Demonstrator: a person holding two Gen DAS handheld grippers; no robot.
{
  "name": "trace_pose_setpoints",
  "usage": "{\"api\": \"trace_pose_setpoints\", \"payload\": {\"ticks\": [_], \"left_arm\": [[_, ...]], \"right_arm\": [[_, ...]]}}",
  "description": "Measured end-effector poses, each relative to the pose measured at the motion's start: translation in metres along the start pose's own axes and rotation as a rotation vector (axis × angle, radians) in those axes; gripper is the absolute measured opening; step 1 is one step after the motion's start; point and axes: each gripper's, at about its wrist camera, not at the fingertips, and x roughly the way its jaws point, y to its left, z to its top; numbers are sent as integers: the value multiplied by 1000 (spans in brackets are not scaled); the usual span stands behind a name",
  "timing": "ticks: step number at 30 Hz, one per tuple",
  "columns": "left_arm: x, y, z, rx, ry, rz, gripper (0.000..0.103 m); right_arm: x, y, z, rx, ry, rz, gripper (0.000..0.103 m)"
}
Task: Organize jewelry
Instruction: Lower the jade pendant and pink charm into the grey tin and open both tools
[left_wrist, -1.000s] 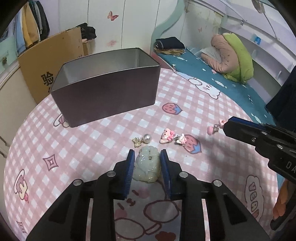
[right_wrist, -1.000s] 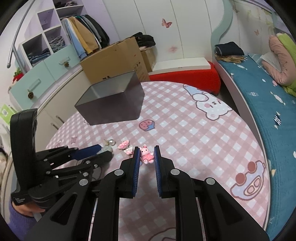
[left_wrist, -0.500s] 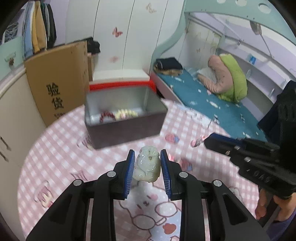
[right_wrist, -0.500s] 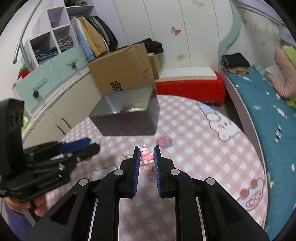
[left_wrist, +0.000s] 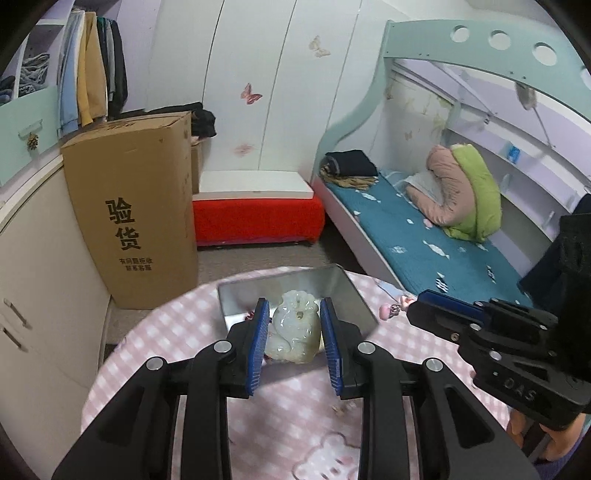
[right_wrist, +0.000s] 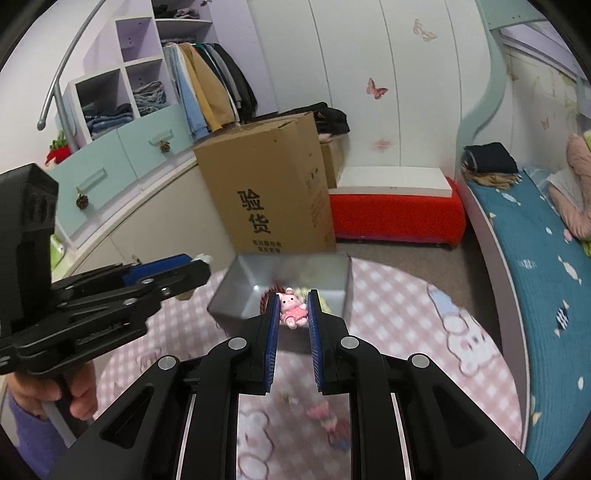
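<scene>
My left gripper (left_wrist: 293, 314) is shut on a pale green jade pendant (left_wrist: 293, 330) and holds it in the air in front of the open metal tin (left_wrist: 351, 295). My right gripper (right_wrist: 291, 302) is shut on a small pink bunny charm (right_wrist: 291, 312), also raised in front of the tin (right_wrist: 240, 291). The tin holds a red cord piece (right_wrist: 267, 295) and pale beads. The right gripper also shows in the left wrist view (left_wrist: 417, 306) with the charm (left_wrist: 393, 310) at its tip. The left gripper shows in the right wrist view (right_wrist: 201, 264).
The round table has a pink checked cloth (right_wrist: 406, 314). A few small charms (right_wrist: 325, 417) lie on it, blurred, near my right gripper. A tall cardboard box (right_wrist: 269, 184), a red bench (right_wrist: 395, 214) and a bed (left_wrist: 424, 236) stand beyond the table.
Both grippers have risen from the table with their pieces and moved toward the tin. The tin's inside has come into view.
</scene>
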Motion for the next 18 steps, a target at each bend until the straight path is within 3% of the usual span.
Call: {"api": "trace_pose_setpoints", "payload": {"ticks": [7,18], "left_arm": [[41,13,7,-19,71,17,26],[90,15,-4,-7,168,36,26]], "right_arm": [[42,3,11,1,53,1,16],[83,-13,-1,30,123,-24,16]]}}
